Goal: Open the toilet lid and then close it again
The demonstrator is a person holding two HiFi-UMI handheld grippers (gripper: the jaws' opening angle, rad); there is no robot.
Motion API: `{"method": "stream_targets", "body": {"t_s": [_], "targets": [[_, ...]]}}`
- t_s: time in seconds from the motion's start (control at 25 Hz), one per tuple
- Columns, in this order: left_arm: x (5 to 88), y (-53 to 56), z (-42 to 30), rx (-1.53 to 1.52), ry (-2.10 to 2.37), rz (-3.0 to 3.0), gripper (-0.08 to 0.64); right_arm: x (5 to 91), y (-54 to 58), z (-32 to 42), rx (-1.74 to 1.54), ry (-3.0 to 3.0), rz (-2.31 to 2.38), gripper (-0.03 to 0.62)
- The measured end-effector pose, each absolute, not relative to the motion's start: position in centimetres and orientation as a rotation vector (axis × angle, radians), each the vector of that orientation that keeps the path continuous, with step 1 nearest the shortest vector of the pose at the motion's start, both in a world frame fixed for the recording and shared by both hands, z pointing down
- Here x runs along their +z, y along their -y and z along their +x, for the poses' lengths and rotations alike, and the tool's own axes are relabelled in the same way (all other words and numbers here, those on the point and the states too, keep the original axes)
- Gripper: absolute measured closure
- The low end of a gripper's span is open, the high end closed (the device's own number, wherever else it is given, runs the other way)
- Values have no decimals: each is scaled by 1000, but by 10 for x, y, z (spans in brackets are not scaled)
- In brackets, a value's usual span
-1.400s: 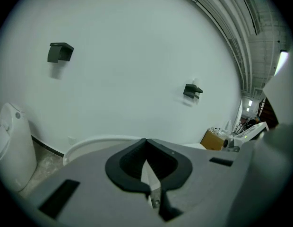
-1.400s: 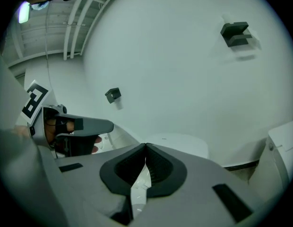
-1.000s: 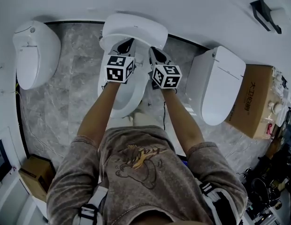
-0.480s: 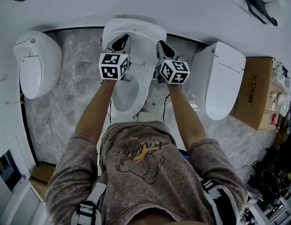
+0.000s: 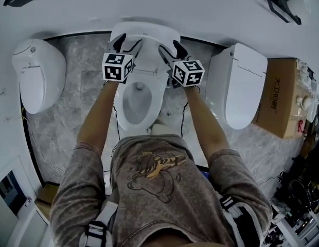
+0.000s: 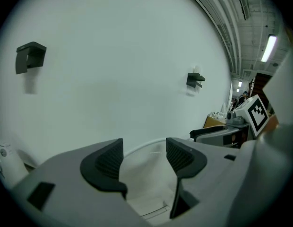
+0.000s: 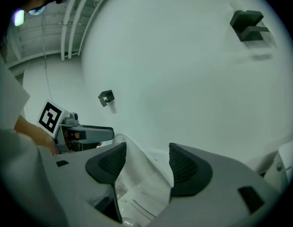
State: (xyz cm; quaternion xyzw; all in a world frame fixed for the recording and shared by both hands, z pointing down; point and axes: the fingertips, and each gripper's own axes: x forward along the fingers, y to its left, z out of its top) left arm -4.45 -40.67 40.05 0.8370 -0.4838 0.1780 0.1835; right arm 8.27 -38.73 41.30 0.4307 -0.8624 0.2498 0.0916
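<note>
The middle white toilet has its lid (image 5: 145, 32) raised upright against the back wall, and its bowl (image 5: 139, 99) lies uncovered below. My left gripper (image 5: 127, 43) is at the lid's top left and my right gripper (image 5: 171, 50) at its top right. Both pairs of jaws are opening. In the left gripper view the left gripper (image 6: 144, 157) has the lid's rim (image 6: 146, 176) between its spread pads, not pressed. In the right gripper view the right gripper (image 7: 146, 162) straddles the lid's edge (image 7: 137, 171) the same way, pads off it.
A second toilet (image 5: 38, 68) stands at the left and a third (image 5: 242, 91) at the right, both with lids down. A cardboard box (image 5: 280, 107) sits by the right toilet. Black brackets (image 5: 283, 4) hang on the wall. The floor is grey marble.
The lid has swung from partly raised to upright against the wall, which uncovered the bowl. Both grippers moved back with it, and their jaws, shut on the lid before, now stand apart.
</note>
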Motion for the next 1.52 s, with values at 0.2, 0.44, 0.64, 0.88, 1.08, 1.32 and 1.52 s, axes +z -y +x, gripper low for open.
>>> {"method": "stream_targets", "body": {"t_s": [0.2, 0.44, 0.64, 0.88, 1.08, 1.32, 1.52], "targets": [[416, 419, -46, 548, 1309, 2363, 282, 424, 394, 68, 746, 2558, 1193, 316], [419, 416, -44, 563, 1259, 2374, 282, 426, 390, 46, 776, 2588, 1076, 316], [415, 406, -45, 517, 1198, 2378, 282, 414, 381, 43, 832, 2619, 1116, 316], [404, 374, -56, 447, 1166, 2397, 282, 405, 352, 33, 834, 2609, 1176, 316], [394, 332, -61, 382, 1125, 2401, 282, 396, 315, 32, 894, 2594, 1287, 318], [388, 278, -66, 343, 1113, 2408, 282, 390, 263, 30, 890, 2573, 1342, 318], [389, 235, -69, 356, 1107, 2378, 284, 392, 220, 28, 876, 2543, 1362, 318]]}}
